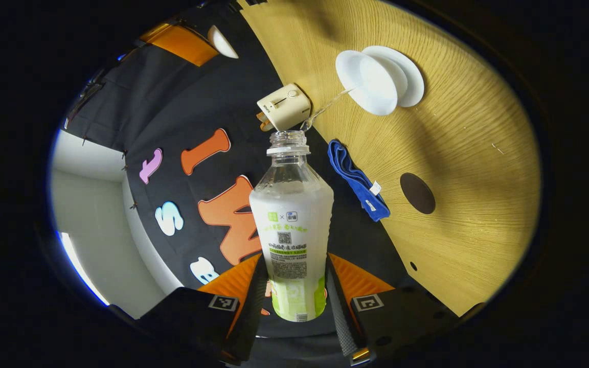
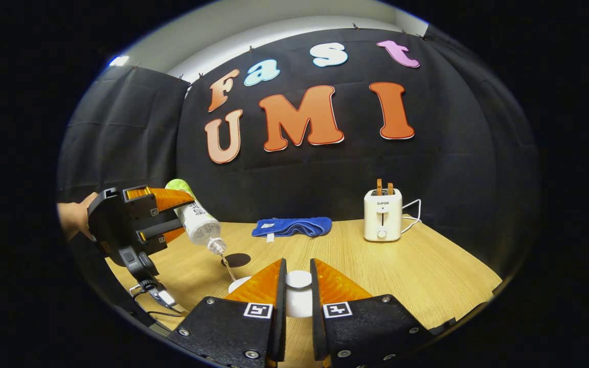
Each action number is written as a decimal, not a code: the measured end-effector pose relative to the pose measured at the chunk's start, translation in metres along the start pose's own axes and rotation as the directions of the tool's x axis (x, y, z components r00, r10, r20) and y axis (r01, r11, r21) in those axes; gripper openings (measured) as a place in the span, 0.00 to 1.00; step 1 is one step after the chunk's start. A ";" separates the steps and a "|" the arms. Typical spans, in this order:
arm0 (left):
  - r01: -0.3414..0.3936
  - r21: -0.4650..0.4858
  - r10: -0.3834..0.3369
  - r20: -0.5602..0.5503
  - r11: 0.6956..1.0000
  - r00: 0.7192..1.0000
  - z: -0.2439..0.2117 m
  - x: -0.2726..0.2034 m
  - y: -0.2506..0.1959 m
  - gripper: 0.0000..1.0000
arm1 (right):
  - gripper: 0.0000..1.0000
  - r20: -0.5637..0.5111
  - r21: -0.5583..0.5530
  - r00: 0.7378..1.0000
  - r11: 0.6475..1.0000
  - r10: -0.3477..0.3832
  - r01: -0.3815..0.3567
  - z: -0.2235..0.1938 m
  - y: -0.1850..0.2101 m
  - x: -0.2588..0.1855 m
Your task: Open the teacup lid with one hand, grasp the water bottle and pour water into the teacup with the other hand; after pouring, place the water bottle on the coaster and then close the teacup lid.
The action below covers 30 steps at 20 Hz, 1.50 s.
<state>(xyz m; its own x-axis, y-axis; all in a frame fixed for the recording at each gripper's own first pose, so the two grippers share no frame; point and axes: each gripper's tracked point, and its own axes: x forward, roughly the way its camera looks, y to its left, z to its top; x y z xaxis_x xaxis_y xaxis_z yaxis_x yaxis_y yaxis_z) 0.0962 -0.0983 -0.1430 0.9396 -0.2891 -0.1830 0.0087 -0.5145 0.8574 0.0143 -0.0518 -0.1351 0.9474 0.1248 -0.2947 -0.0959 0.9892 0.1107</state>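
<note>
- Here the water bottle, uncapped and tilted, sends a thin stream toward the teacup on the tabletop.
- The left gripper pinches the bottle's labelled body on both sides.
- The right gripper clamps the white lid, held just beside the cup.
- A dark coaster lies bare near a blue cloth; a toaster stands farther off.

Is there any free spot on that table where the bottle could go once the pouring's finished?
Yes. The dark coaster lies bare, just beside the blue cloth. A wide bare stretch of table spreads in front of the toaster. It is crowded where the water bottle pours into the teacup, with the lid held close by.
</note>
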 end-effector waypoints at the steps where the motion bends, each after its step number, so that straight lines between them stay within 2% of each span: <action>1: 0.002 0.000 -0.002 0.004 1.000 1.000 0.001 0.000 -0.001 0.65 | 0.22 0.000 -0.002 1.000 1.000 0.002 -0.002 0.000 0.000 0.000; 18: 0.030 0.056 -0.033 0.064 0.998 0.997 0.024 0.006 -0.008 0.65 | 0.22 -0.002 -0.001 1.000 1.000 0.003 -0.003 -0.002 0.001 -0.001; 22: 0.057 -0.032 -0.053 0.093 0.998 0.994 0.037 0.003 -0.020 0.65 | 0.22 -0.009 0.014 1.000 1.000 0.000 0.000 -0.005 0.000 0.002; 25: 0.092 -0.148 -0.077 0.104 0.985 0.992 0.045 0.001 -0.036 0.64 | 0.22 -0.008 0.014 1.000 1.000 0.002 -0.002 -0.006 0.002 0.002; 28: 0.149 -0.303 -0.118 0.116 0.941 0.986 0.060 0.002 -0.058 0.64 | 0.22 -0.008 0.022 1.000 1.000 0.021 -0.021 -0.007 0.010 0.006; 29: 0.146 -0.347 -0.111 0.119 0.926 0.987 0.063 0.002 -0.058 0.66 | 0.22 -0.009 0.019 1.000 1.000 0.019 -0.019 -0.008 0.010 0.008; 30: 0.138 -0.398 -0.102 0.110 0.907 0.989 0.061 0.000 -0.059 0.63 | 0.22 -0.004 0.017 1.000 1.000 0.015 -0.014 -0.007 0.010 0.008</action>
<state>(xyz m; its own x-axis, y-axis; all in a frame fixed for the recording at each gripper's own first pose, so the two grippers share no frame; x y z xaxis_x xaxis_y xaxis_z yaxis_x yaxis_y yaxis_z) 0.0748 -0.1176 -0.2229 0.8905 -0.3220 -0.3214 0.2737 -0.1850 0.9439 0.0184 -0.0408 -0.1429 0.9447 0.1395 -0.2967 -0.1044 0.9859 0.1310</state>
